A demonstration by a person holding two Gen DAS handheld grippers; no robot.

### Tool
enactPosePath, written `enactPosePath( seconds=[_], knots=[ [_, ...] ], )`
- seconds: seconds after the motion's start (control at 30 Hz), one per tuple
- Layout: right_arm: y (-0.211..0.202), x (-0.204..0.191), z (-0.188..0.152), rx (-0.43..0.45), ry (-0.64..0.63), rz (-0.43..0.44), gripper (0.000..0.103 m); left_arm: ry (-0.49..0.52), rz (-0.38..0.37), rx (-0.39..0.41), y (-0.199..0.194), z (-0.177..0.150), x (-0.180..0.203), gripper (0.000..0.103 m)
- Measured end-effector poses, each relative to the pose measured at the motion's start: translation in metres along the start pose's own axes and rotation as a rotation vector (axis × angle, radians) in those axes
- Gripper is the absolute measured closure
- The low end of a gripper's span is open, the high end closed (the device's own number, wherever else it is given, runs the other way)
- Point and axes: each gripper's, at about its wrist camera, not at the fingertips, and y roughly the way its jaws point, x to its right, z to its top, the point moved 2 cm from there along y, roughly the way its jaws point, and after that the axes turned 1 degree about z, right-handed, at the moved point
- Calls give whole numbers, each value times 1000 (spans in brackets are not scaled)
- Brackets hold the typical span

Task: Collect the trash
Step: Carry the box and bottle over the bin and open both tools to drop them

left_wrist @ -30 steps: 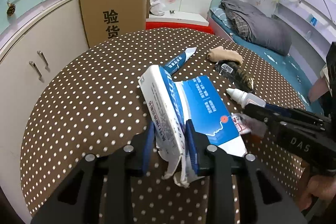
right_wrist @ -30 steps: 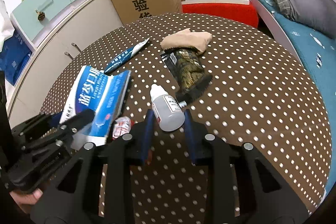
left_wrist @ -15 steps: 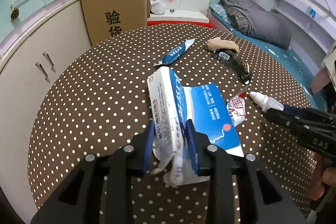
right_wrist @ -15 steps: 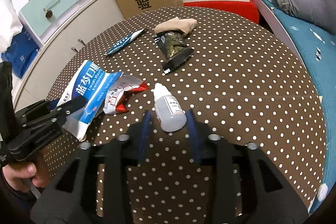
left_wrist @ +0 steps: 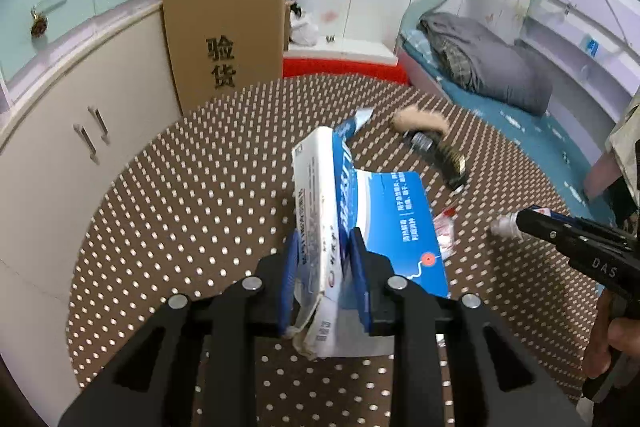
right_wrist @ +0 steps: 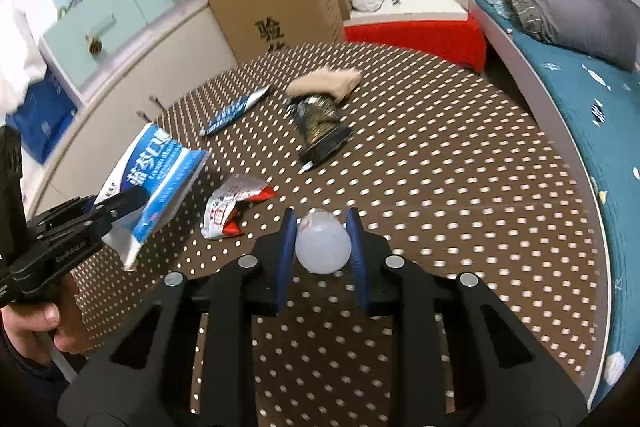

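Observation:
My left gripper (left_wrist: 324, 247) is closing on a crumpled blue-and-white mask packet (left_wrist: 384, 223), which its pads pinch and hold above the brown polka-dot table (right_wrist: 440, 167). My right gripper (right_wrist: 322, 227) is closing on a small white dropper bottle (right_wrist: 322, 247); the pads press its sides and its base faces the camera. On the table lie a red-and-white wrapper (right_wrist: 232, 205), a dark foil pouch (right_wrist: 320, 123), a blue tube (right_wrist: 236, 109) and a beige cloth (right_wrist: 324, 83). The right wrist view shows the left gripper (right_wrist: 120, 203) and its packet (right_wrist: 160, 171) at the left.
A cardboard box (right_wrist: 280, 3) stands behind the table, with a red step (right_wrist: 416, 35) beside it. Cabinets (left_wrist: 60, 147) curve along the left. A bed with a grey blanket (right_wrist: 560, 3) runs along the right. A hand (right_wrist: 36, 323) holds the left gripper's handle.
Both grippers rose away from the table. The packet came up off the red-and-white wrapper, which now lies uncovered. The bottle left the table and tipped base-first toward the camera.

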Motion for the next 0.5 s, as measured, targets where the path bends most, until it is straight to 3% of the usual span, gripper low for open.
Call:
enactPosePath(
  seconds=[0.27,0.5],
  knots=[
    [-54,25,10,106,33,-3,79,46,-76,82,-38,25,40,78],
    [-108,64,12,210,98,-30,79,137,-196,102,-50,35,114,78]
  ],
)
